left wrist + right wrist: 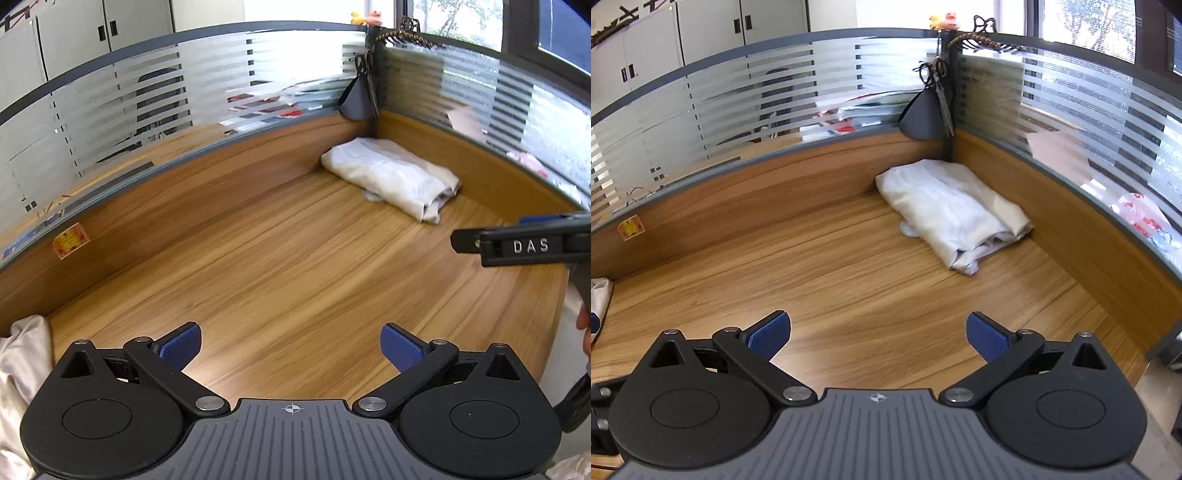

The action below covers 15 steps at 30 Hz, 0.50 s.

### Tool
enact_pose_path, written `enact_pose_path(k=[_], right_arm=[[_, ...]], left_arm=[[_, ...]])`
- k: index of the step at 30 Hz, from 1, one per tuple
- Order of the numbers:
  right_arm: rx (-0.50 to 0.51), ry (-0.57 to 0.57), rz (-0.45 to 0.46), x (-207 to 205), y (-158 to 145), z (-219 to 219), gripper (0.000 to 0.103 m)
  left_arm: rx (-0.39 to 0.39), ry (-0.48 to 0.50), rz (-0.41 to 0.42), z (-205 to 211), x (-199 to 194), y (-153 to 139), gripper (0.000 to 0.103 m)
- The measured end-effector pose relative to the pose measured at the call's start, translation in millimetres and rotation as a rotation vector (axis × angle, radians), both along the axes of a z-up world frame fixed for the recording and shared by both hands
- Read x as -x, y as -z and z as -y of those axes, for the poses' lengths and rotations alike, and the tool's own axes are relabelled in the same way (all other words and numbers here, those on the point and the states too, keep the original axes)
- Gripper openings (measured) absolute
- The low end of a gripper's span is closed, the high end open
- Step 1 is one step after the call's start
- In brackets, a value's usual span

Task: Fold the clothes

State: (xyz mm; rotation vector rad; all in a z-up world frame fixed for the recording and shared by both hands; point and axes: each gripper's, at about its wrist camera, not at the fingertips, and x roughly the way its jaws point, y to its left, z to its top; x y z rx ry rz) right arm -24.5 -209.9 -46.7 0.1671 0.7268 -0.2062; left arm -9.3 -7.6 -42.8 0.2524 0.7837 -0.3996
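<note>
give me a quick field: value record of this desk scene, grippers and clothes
surface: wooden desk with striped glass partitions
folded garment: white, lying in the far corner
unfolded cloth: pale fabric at the near left edge
left gripper: open, empty, above bare desk
right gripper: open, empty, above bare desk
hanging item: grey pouch on the corner post
on partition top: two toy ducks
</note>
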Motion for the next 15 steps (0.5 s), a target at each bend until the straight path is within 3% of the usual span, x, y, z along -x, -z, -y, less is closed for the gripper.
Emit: enact_pose_path(k=[15], right_arm=[[0.033,-0.086,0.016,-11,-11,-73,0.102]], left_arm=[[0.053,-0.091,0.006,-74,17,-3,0.103]])
